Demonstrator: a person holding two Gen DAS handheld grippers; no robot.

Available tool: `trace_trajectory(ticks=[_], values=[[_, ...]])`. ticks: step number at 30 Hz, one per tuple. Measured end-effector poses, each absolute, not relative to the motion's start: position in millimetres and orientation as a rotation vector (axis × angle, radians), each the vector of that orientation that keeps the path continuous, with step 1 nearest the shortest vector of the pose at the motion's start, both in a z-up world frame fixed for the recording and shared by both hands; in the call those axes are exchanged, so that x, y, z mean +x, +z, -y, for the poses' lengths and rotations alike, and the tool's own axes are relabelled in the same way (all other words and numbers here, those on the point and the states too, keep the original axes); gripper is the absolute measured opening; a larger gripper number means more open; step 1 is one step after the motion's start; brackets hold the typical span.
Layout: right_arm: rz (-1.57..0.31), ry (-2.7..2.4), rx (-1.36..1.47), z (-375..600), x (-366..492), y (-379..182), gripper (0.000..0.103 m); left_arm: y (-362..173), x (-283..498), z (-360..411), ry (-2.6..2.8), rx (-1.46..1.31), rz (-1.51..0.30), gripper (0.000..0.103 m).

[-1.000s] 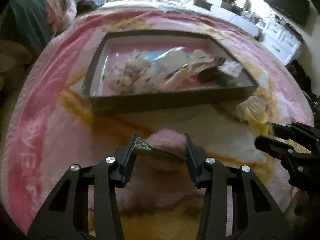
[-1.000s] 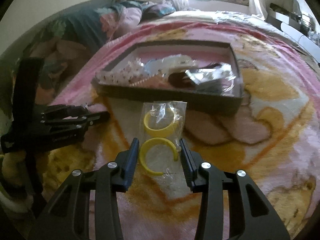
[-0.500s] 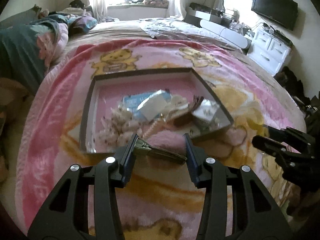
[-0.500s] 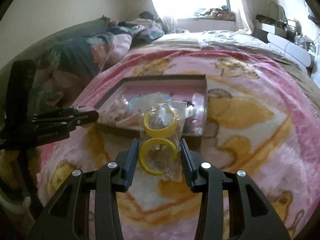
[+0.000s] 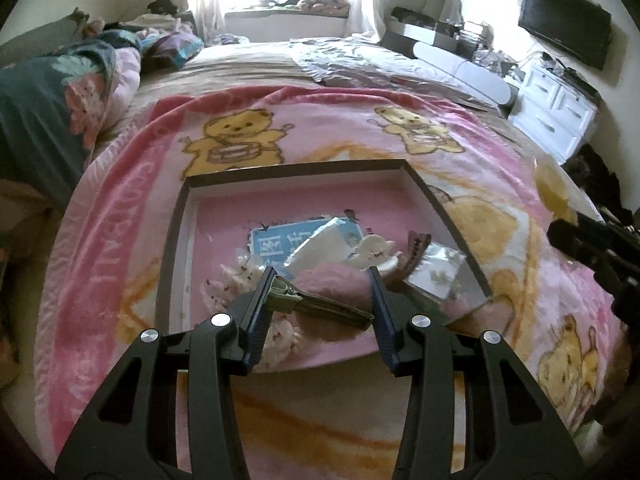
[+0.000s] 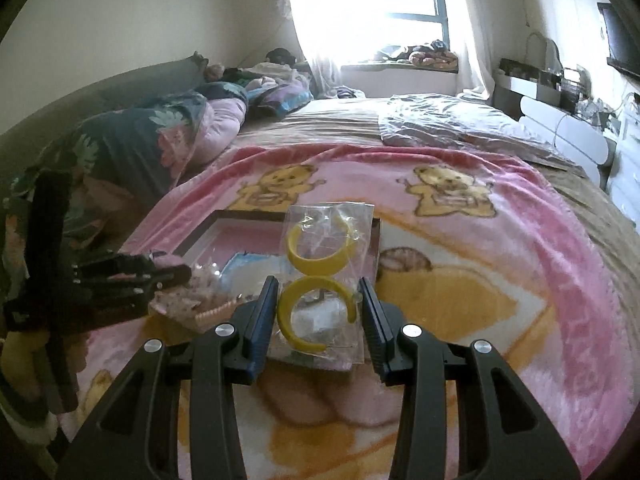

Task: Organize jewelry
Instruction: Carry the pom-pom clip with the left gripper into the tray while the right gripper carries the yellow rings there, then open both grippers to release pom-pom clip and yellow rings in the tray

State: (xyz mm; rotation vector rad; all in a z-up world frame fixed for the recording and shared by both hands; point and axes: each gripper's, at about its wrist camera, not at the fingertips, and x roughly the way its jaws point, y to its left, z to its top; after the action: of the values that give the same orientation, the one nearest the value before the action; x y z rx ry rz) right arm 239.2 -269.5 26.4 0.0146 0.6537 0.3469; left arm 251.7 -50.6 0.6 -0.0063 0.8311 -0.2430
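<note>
While both tools hang above the cartoon-bear blanket (image 5: 500, 152), the left gripper (image 5: 320, 304) clamps a metal hair clip (image 5: 320, 302) backed by a pink pompom (image 5: 332, 280), poised over the near edge of the dark-rimmed jewelry tray (image 5: 176, 216). Beside it, the right gripper (image 6: 318, 308) pinches a clear bag of yellow hoop earrings (image 6: 320, 256) above the tray's near right corner. Both pieces seem bound for the tray's heap of packets (image 5: 436, 270).
</note>
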Motion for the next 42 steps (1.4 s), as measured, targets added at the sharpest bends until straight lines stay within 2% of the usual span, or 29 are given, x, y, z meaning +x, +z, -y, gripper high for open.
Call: trace_trajectory(ticks=[12,26,27,30,42], values=[[-0.678,0.398,-0.036,240.4,270.6,4.9,0.039,-24.0,275.7,53.2,-0.227,-0.024,-0.874,0.036],[-0.797,0.389,-0.039,239.8,291.2,-42.6,0.039,-43.2,288.2,58.1,-0.224,-0.019,-0.904,0.037],[-0.802,0.386,-0.037,240.3,292.3,-44.6,0.039,-43.6,288.5,57.6,-0.224,-0.020,-0.904,0.037],[-0.810,0.384,-0.034,240.2,293.0,-47.7,0.039,-43.5,288.4,56.3,-0.215,-0.024,-0.907,0.047],[-0.838,0.391,-0.029,235.4,292.4,-53.6,0.043,-36.5,277.7,42.6,-0.195,-0.039,-0.895,0.051]])
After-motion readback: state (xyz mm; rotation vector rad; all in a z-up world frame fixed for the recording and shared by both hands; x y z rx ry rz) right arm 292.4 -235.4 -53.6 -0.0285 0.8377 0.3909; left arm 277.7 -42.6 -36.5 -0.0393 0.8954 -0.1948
